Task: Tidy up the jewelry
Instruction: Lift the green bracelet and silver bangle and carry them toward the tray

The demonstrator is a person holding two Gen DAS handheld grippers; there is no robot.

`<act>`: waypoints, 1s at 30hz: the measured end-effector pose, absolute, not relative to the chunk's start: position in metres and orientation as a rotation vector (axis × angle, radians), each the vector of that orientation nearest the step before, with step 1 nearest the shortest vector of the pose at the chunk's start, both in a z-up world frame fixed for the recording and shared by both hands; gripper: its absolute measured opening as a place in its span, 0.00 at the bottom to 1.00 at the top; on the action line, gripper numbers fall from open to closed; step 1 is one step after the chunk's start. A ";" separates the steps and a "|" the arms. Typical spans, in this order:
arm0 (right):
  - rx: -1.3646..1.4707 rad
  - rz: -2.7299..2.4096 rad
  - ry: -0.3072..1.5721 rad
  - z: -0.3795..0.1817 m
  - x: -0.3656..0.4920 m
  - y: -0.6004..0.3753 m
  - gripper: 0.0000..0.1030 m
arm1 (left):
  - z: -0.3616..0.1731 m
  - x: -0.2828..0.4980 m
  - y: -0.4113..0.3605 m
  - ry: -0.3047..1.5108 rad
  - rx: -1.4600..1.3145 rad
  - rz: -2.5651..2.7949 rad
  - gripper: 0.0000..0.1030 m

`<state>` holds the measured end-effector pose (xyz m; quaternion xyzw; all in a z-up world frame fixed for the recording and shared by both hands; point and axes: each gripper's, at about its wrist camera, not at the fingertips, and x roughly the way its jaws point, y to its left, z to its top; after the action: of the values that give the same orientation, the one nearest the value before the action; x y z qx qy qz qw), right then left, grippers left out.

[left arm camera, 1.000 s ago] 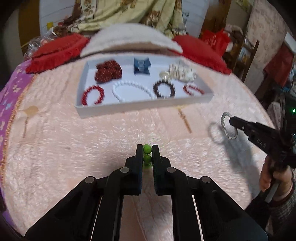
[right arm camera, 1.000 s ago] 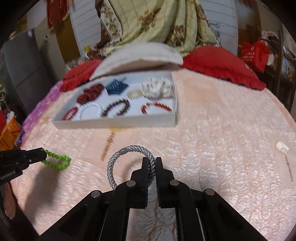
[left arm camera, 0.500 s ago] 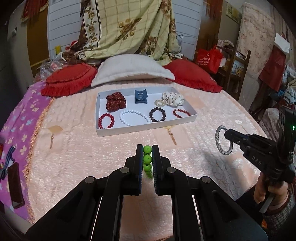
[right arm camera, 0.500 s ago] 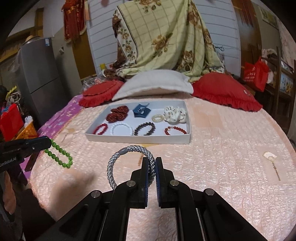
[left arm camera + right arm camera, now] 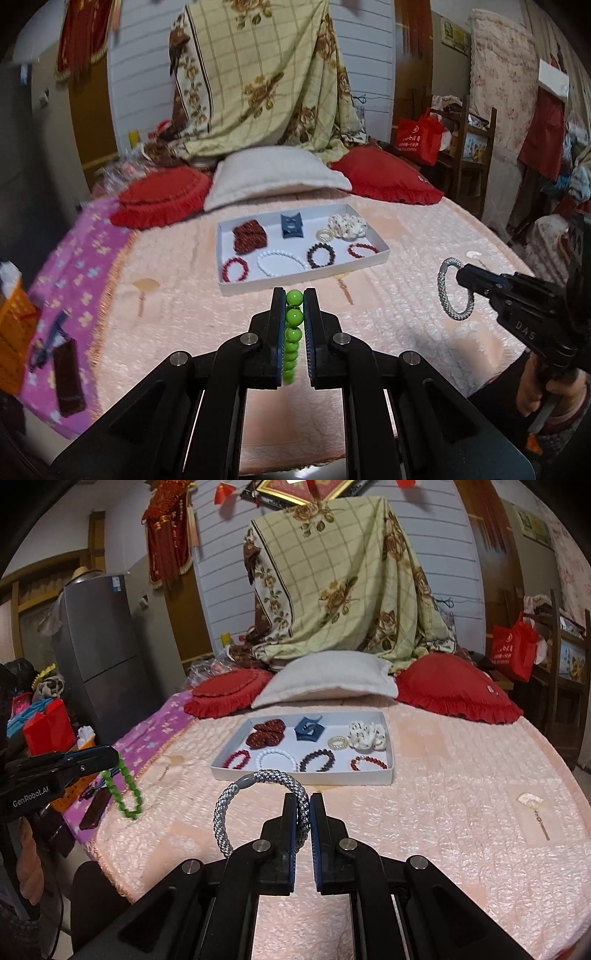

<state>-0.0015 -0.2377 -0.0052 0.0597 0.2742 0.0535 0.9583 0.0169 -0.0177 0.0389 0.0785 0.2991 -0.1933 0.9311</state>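
My left gripper (image 5: 294, 295) is shut on a green bead bracelet (image 5: 293, 334), held in the air above the pink bedspread; from the right wrist view the green bead bracelet (image 5: 125, 794) dangles below the left gripper (image 5: 112, 757). My right gripper (image 5: 303, 797) is shut on a silver-grey braided bracelet (image 5: 255, 786), also lifted; the braided bracelet (image 5: 452, 291) shows at the right in the left wrist view. Ahead lies a white tray (image 5: 295, 282) with red, white and dark bead bracelets, a blue clip and scrunchies. The white tray (image 5: 303, 777) sits mid-bed.
Red cushions (image 5: 454, 690) and a white pillow (image 5: 325, 679) lie behind the tray. Small fan-shaped pendants (image 5: 530, 801) (image 5: 146, 286) rest on the bedspread. A purple cloth (image 5: 70, 295) with a dark case covers the bed's left edge. A person's hand (image 5: 535, 391) grips the right tool.
Both grippers rose and pulled back from the tray with their bracelets still clamped; the tray now looks smaller and farther, and more of the room shows.
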 end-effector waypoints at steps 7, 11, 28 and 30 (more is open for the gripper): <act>0.103 0.120 0.539 0.003 -0.009 -0.224 0.06 | 0.044 0.000 -0.018 0.566 0.221 -0.330 0.08; 0.092 0.122 0.536 0.007 -0.012 -0.219 0.06 | 0.043 -0.001 -0.015 0.568 0.228 -0.293 0.08; 0.106 0.121 0.560 -0.001 -0.003 -0.219 0.06 | 0.017 0.020 -0.008 0.650 0.226 -0.188 0.08; 0.113 0.119 0.571 -0.005 0.001 -0.220 0.06 | 0.012 0.025 -0.011 0.662 0.233 -0.185 0.08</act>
<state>0.0015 -0.2201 -0.0049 0.0556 0.2811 0.0586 0.9563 0.0249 -0.0111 0.0124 0.1140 0.3239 -0.0904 0.9348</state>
